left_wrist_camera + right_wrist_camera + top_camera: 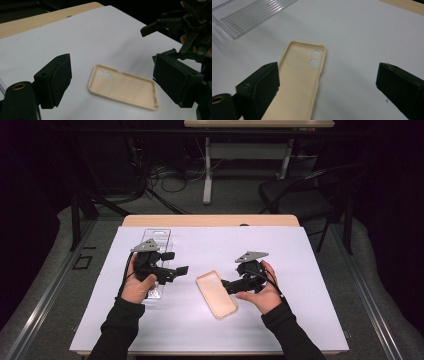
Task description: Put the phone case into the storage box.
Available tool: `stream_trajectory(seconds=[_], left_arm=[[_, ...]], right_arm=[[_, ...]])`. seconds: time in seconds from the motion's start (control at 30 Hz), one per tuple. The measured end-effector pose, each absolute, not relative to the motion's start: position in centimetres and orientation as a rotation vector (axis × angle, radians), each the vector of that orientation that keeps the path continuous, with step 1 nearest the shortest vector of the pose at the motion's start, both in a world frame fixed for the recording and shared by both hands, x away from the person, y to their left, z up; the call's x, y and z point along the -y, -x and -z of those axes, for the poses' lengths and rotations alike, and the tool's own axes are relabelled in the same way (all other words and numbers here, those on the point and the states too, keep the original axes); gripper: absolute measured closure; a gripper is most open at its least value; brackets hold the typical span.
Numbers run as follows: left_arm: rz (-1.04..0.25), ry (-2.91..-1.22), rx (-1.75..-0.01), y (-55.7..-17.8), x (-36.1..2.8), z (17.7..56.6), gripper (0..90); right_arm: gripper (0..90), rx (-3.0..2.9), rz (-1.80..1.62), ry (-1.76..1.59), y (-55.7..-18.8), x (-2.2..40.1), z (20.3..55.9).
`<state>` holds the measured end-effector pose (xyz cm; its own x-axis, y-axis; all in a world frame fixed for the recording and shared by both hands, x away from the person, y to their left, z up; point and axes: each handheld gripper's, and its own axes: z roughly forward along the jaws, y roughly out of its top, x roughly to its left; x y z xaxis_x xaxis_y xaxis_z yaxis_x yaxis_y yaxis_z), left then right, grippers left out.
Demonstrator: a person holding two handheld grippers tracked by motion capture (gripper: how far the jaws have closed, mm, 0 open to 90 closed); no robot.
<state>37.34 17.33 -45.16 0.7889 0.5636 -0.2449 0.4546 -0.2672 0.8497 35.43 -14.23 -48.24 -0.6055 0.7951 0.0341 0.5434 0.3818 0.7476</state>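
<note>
We see the beige phone case (216,294) lying hollow side up on the white sheet (215,245) — right gripper (226,286) at its three o'clock, jaws wide, nothing held. Left gripper (176,263) at nine o'clock — gaping too, empty.

High view: white sheet (210,320) brightly lit from above, surroundings nearly black. Gripper views: soft shadows under phone case (125,87), near jaws blurred (too close for focus), mild glare on clear tray (249,17).

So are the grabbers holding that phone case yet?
No. The phone case lies flat on the white sheet, and both the left gripper and right gripper are open around nothing.
</note>
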Motion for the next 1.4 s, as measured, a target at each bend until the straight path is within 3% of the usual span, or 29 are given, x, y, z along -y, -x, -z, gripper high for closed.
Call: stream_trajectory(seconds=[0.27, 0.5, 0.57, 0.63, 1.07, 1.4], left_arm=[[-0.078, -1.902, -0.786, -37.2, -17.1, 45.6, 15.8], [-0.094, -1.909, -0.796, -37.0, -17.2, 45.8, 16.3], [-0.114, -1.915, -0.797, -36.9, -17.2, 45.8, 16.4], [-0.117, -1.918, -0.802, -36.9, -17.2, 45.8, 16.6], [-0.135, -1.93, -0.811, -36.7, -17.0, 45.7, 16.7], [-0.132, -1.93, -0.813, -36.6, -17.1, 45.7, 16.7]], right_arm=[[23.9, -2.318, -1.046, -1.167, -35.4, 14.1, 48.9], [33.8, -2.318, -1.049, -1.186, -35.5, 14.2, 49.3], [42.3, -2.327, -1.06, -1.192, -35.5, 14.2, 49.6], [45.1, -2.328, -1.061, -1.18, -35.5, 14.1, 49.7], [46.4, -2.328, -1.013, -1.248, -35.4, 13.6, 50.9], [54.9, -2.394, -1.003, -1.333, -35.5, 13.3, 51.7]])
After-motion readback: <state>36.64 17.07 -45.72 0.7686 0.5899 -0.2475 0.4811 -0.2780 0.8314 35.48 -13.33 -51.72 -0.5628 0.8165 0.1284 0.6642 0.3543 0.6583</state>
